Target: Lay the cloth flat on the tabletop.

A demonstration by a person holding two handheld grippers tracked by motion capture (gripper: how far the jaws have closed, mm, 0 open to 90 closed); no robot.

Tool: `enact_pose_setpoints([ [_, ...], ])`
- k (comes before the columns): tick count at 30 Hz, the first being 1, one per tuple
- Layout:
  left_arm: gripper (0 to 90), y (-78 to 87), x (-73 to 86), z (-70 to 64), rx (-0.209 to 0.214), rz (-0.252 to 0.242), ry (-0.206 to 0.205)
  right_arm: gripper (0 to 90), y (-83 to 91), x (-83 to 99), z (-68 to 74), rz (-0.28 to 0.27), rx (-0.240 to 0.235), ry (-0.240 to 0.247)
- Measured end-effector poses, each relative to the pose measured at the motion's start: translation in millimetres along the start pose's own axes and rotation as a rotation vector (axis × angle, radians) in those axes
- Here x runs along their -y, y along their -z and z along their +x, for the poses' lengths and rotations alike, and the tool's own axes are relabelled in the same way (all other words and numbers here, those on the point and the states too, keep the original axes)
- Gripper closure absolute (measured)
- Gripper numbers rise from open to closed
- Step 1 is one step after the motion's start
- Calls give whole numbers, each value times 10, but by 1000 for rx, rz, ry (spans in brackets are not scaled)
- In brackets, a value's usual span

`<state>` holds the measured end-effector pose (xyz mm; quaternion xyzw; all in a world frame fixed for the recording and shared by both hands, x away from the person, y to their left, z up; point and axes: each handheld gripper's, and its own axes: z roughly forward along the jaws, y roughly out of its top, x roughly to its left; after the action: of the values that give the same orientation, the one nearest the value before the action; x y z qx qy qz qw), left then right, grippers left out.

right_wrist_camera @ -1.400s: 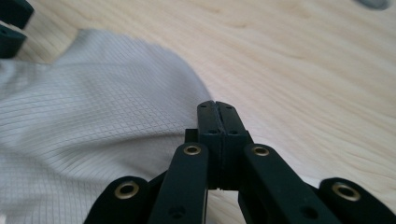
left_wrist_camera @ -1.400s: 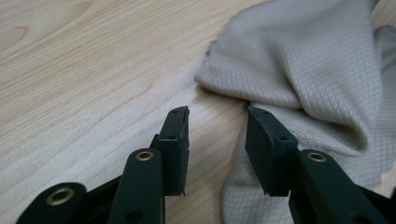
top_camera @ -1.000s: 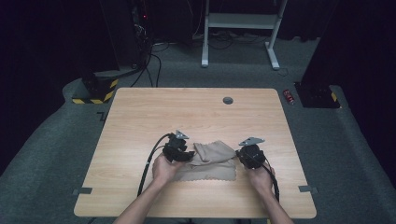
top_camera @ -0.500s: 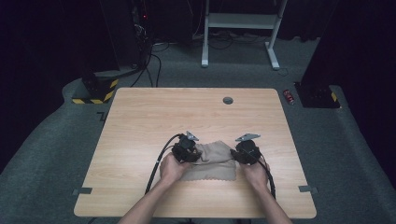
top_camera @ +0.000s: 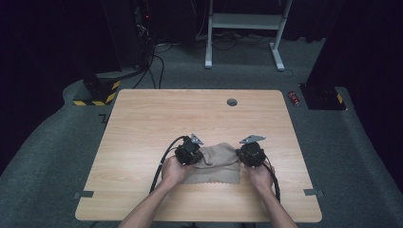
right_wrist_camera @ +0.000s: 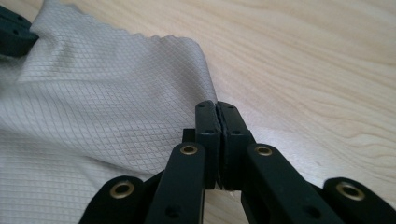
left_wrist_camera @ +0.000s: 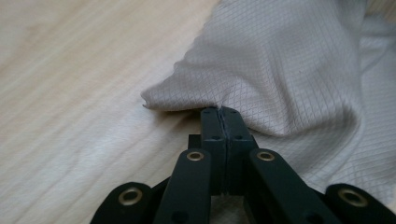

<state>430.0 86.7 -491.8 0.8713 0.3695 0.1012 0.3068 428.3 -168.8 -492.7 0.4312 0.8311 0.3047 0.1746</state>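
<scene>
Lying on the light wooden desk (top_camera: 142, 123), the beige diamond-weave cloth (top_camera: 216, 161) is pinched by both clenched tools, left tool (left_wrist_camera: 219, 112) and right tool (right_wrist_camera: 217, 106); its weave is revealed close up.

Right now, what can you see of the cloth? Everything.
The cloth is beige-grey, thin fabric with a fine diamond-grid weave and a scalloped edge. It lies rumpled on the near half of the wooden table, partly folded and lifted in ridges. The left gripper is shut on its left edge, raising a peaked corner; the right gripper is shut on its right edge. Nothing else touches it.
</scene>
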Motion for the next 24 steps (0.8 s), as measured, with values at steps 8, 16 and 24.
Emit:
enact_pose_setpoints([
  [8, 895, 448, 100, 54, -21, -90, -10, 880, 232, -4, 23, -86, -22, -2],
  [16, 890, 568, 582, -106, 26, -48, -14, 879, 375, 340, 316, -72, -112, 87],
  [24, 770, 663, 764, -80, 46, -83, 50, 786, 444, 468, 420, -61, -178, 118],
])
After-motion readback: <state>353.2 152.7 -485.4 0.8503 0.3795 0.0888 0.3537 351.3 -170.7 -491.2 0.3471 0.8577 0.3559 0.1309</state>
